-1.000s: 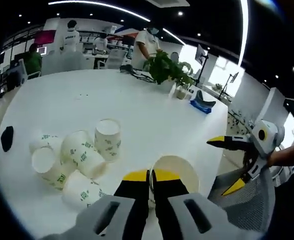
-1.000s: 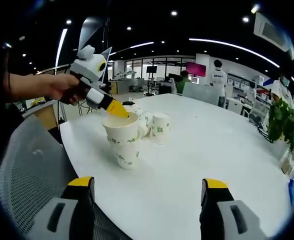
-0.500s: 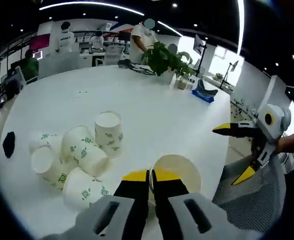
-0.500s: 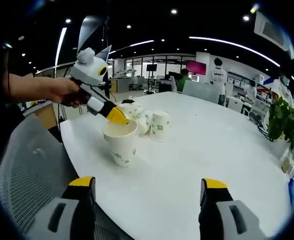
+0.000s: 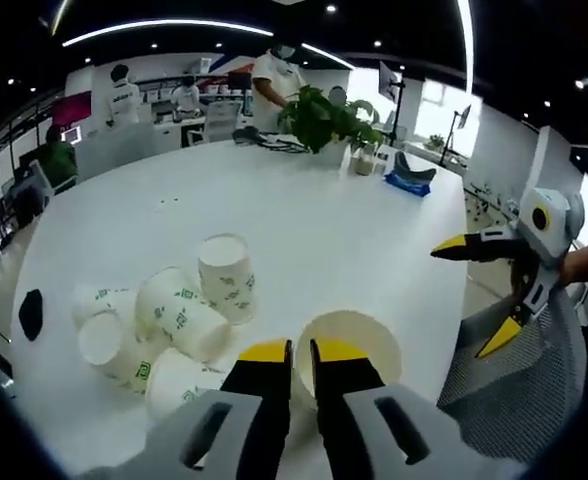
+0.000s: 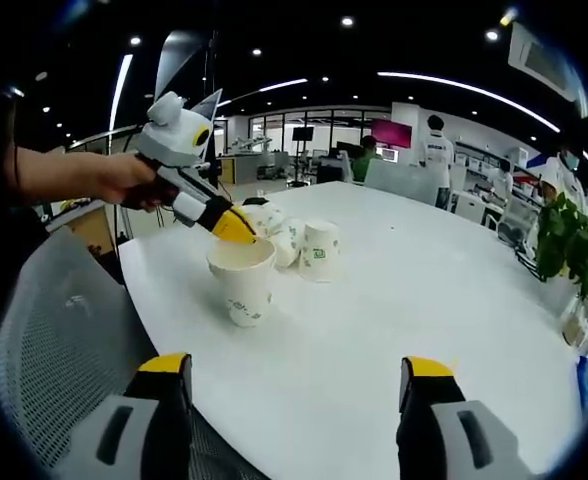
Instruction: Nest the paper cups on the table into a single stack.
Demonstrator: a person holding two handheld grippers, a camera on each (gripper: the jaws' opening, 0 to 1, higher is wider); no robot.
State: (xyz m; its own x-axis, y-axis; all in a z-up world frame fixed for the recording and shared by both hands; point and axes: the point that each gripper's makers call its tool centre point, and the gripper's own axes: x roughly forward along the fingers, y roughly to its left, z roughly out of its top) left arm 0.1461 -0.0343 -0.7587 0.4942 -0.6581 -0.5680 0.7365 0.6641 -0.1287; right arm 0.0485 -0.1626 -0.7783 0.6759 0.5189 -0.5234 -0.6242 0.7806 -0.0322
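Left tongs (image 5: pixel 299 352) nearly together beside the nested cup (image 6: pixel 241 281)'s rim, right tongs (image 6: pixel 294 375) wide apart.

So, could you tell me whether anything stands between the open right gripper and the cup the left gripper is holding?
Nothing visible does. In the right gripper view, only bare white table lies between the right gripper and the cup that the left gripper holds by its rim.
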